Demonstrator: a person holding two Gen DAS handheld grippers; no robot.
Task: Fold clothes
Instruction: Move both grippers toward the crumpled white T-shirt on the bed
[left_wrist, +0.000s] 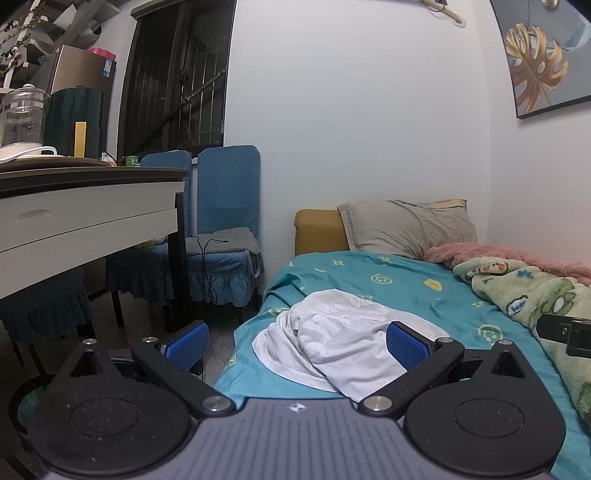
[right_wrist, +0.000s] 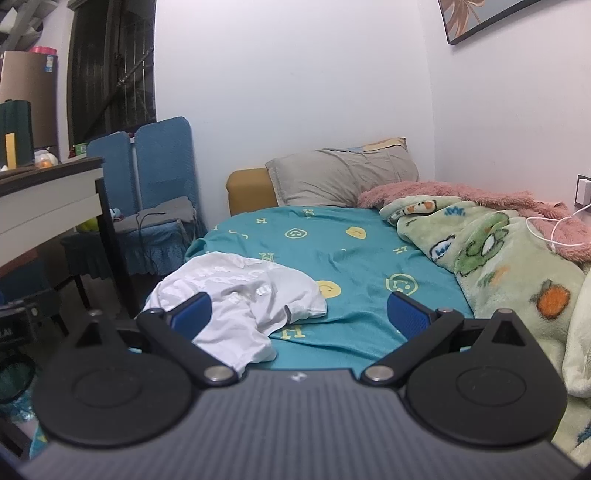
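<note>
A crumpled white garment (left_wrist: 343, 339) lies in a heap on the teal bed sheet (left_wrist: 406, 291), near the bed's left edge. The left claw (left_wrist: 297, 341) hangs above it with its blue pads (left_wrist: 186, 347) spread wide, holding nothing. In the right wrist view the garment (right_wrist: 240, 295) sits toward 10 o'clock, and the right claw (right_wrist: 299, 312) is also spread wide and empty. A grey pillow (right_wrist: 343, 177) lies at 12 o'clock; a green patterned blanket (right_wrist: 509, 266) is bunched at 3 o'clock.
</note>
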